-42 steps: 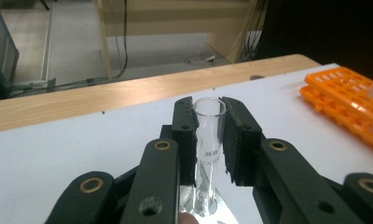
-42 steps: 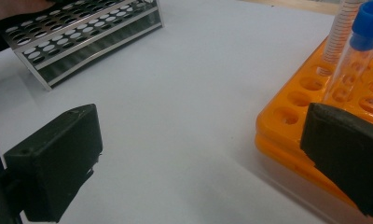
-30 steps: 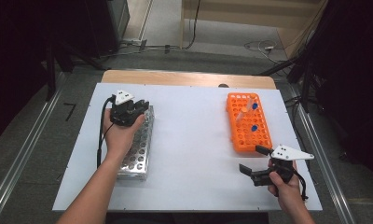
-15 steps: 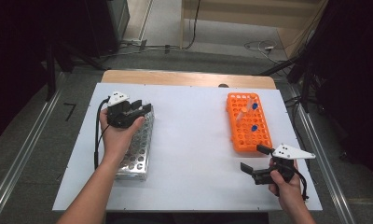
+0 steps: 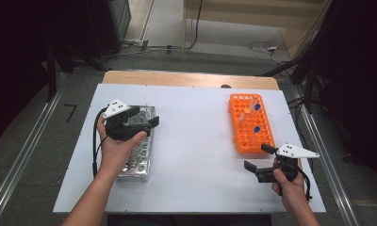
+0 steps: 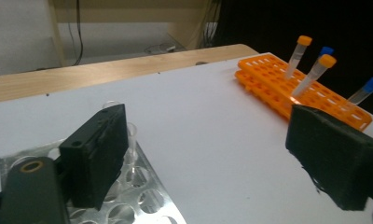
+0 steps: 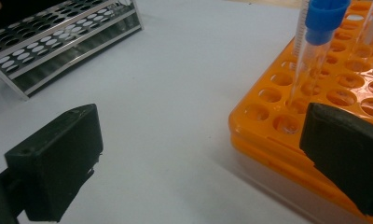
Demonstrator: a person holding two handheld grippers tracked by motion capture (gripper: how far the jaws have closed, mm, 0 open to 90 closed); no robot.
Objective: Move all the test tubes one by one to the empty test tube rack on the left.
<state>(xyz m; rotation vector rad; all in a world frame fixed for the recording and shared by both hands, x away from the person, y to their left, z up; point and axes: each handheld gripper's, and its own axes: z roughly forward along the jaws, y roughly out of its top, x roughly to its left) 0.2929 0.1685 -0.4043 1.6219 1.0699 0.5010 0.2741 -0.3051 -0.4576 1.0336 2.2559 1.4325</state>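
White table, left claw just opened over metal rack, empty.

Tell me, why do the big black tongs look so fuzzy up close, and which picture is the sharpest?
In the left gripper view the black pads sit too near the lens, so they blur, while the orange rack behind looks crisper. In the right gripper view the blue-capped tube is soft too. The high view is the most even, with dark surroundings around the bright white table.

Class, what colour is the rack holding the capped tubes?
Orange. The rack shows best in the high view, at the table's right side.
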